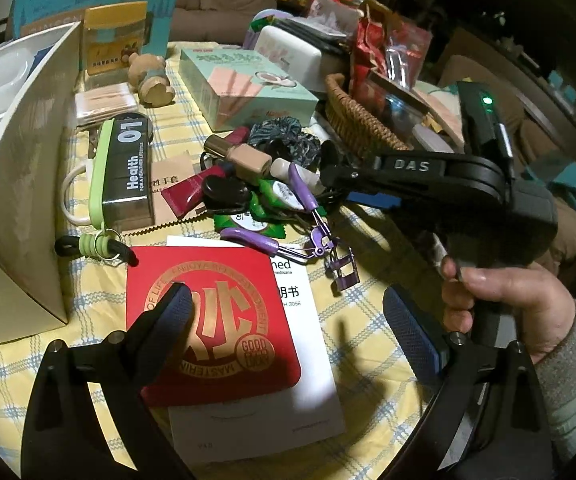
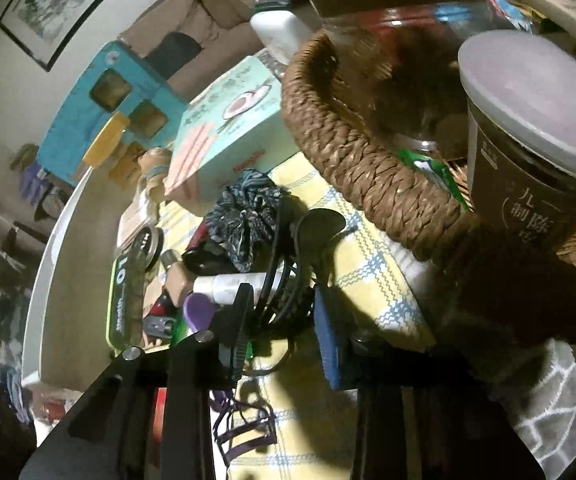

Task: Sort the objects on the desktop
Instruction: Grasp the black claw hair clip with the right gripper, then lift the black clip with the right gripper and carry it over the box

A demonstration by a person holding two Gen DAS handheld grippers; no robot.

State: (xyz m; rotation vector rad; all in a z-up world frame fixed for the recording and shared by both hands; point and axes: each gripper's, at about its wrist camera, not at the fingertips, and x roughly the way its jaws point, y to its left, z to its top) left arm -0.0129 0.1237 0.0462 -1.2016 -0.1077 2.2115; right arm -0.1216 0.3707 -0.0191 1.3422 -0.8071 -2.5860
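My left gripper hangs open over a red card with gold lettering, which lies on a white leaflet; nothing is between its fingers. My right gripper, held by a hand, reaches into the pile of small items at mid-table. A black hair clip sits between its narrow-set fingers, close to both pads; I cannot tell if they press on it. Around it lie a blue patterned scrunchie, a white tube and a purple eyelash curler.
A woven basket with a lidded jar stands right of the pile. A mint box lies behind it. A green-and-black pill case and an open white carton are at the left, on the yellow checked cloth.
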